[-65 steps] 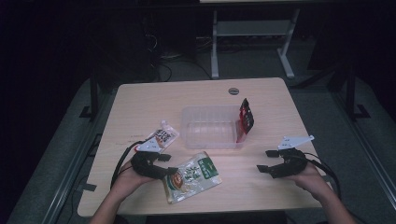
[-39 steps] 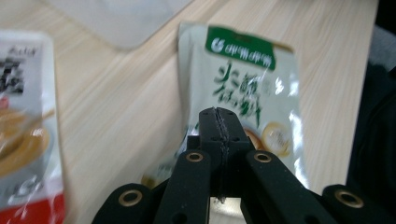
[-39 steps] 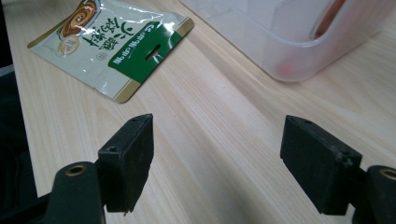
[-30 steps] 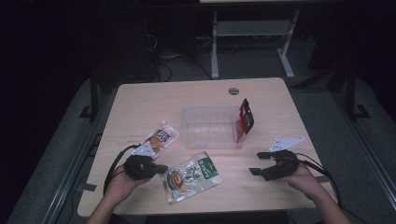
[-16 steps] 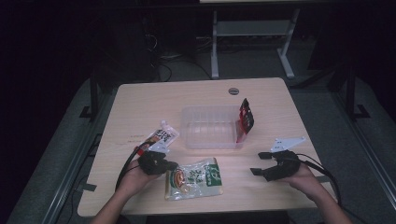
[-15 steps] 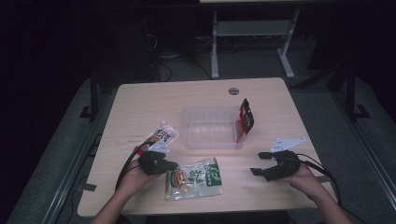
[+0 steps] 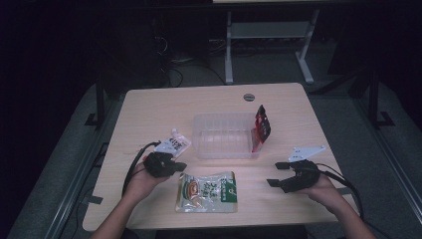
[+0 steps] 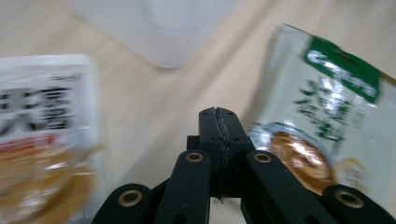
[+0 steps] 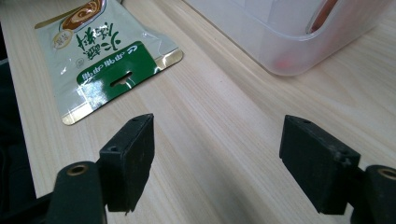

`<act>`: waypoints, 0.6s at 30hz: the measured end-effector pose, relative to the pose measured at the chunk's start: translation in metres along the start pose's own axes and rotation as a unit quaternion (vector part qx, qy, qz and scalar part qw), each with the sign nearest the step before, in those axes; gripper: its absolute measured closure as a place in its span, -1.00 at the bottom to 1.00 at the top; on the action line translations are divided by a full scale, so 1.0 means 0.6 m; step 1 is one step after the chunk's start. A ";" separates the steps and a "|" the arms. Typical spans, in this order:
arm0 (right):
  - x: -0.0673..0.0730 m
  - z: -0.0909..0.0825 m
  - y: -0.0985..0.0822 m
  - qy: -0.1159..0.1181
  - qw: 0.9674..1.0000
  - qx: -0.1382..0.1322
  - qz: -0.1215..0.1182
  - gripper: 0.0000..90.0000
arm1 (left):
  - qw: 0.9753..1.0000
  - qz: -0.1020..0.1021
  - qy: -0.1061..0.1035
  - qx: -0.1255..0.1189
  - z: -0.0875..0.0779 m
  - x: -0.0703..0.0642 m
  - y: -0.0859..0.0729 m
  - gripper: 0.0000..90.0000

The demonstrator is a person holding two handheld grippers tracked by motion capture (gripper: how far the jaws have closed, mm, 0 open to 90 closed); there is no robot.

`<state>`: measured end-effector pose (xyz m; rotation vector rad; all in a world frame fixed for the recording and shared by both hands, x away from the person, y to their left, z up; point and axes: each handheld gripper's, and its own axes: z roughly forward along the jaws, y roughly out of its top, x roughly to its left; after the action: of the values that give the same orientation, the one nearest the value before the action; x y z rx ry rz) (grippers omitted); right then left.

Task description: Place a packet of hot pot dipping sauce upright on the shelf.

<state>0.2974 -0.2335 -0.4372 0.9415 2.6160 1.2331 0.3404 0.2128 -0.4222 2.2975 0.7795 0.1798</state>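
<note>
Green-topped and glossy, the soup packet (image 7: 206, 191) lies flat at the near edge of the pale wooden desk (image 7: 149, 107), between the person's two hands. The left tool (image 7: 181, 166) rests just beside the packet's upper left corner; in the left gripper view its black jaws are pressed together with nothing between them, tip over bare wood, with the soup packet (image 8: 327, 135) to one side and a white and orange sachet (image 8: 44, 140) to the other. The right tool (image 7: 275, 173) sits at the near right, well apart from the packet, its jaws spread wide and empty; the right gripper view looks between them across bare wood to the packet (image 9: 105, 51). Farther back, the white and orange sachet (image 7: 173, 145) lies just left of a clear plastic tub (image 7: 224, 135) in mid-desk. A red and black pouch (image 7: 261, 127) leans upright against the tub's right wall.
</note>
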 end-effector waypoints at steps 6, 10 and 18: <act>-0.001 -0.001 0.000 0.001 1.000 -0.001 0.001 -0.42 | 0.999 -0.027 0.046 0.001 -0.017 0.050 0.009 0.83; -0.001 0.000 0.000 0.002 1.000 -0.001 0.002 -0.43 | 0.997 -0.038 0.065 0.000 -0.023 0.075 0.010 0.63; -0.002 0.000 0.001 0.001 1.000 0.000 0.004 -0.42 | 0.993 -0.076 0.089 0.005 -0.022 0.119 -0.010 0.03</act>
<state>0.2986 -0.2339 -0.4372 0.9522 2.6157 1.2357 0.3911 0.2652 -0.4221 2.2417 1.0430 0.3156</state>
